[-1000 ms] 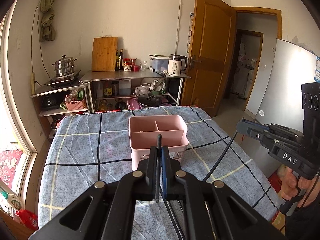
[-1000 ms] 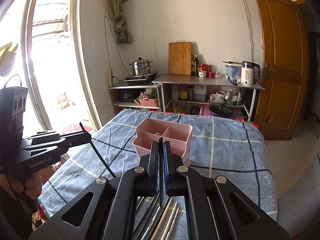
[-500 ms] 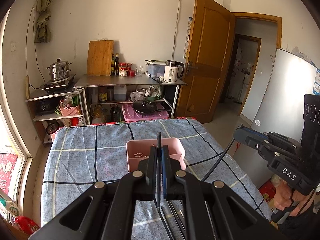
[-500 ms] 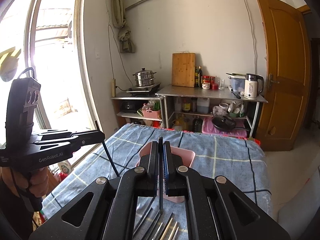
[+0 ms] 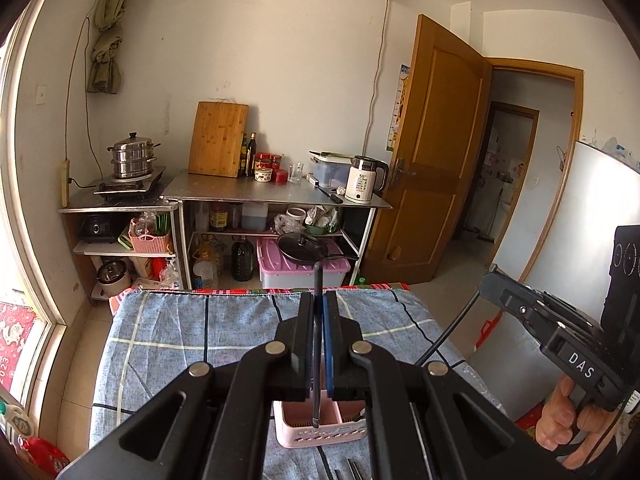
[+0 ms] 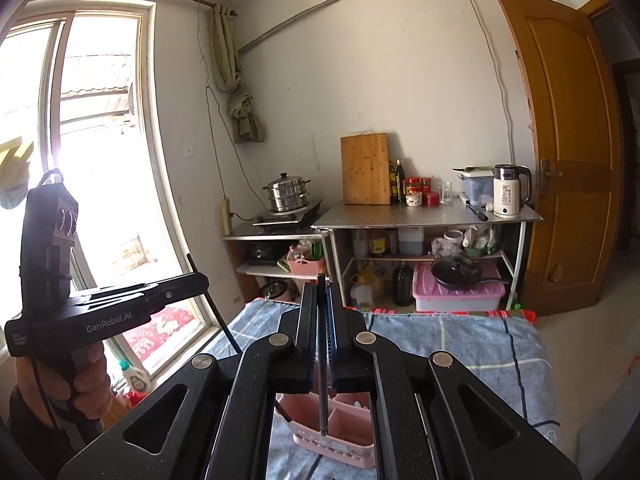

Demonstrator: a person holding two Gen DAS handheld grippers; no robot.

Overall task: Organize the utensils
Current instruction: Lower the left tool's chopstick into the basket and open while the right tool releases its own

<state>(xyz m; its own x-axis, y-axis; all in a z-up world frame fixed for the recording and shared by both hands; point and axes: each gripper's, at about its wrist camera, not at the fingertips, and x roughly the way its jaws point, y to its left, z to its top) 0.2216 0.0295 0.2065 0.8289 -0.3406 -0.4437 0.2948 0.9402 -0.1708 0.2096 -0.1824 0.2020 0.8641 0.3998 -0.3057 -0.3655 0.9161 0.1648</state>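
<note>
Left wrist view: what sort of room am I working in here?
Most likely a small home kitchen that doubles as a living space. A steamer pot sits on a cooktop, a cutting board and kettle stand on a metal counter, and the work surface is a table under a checked cloth.

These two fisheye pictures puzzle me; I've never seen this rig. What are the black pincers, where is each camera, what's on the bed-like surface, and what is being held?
There is no robot: a person holds a handheld two-finger gripper in each hand, with a camera on each looking forward along its fingers. The left wrist view shows the left gripper shut on a thin dark chopstick; the other gripper appears at its right edge. The right wrist view shows the right gripper shut on another chopstick. Both sticks point down toward a pink divided caddy standing on the blue checked cloth. More utensils lie nearer the camera, barely visible.
</note>
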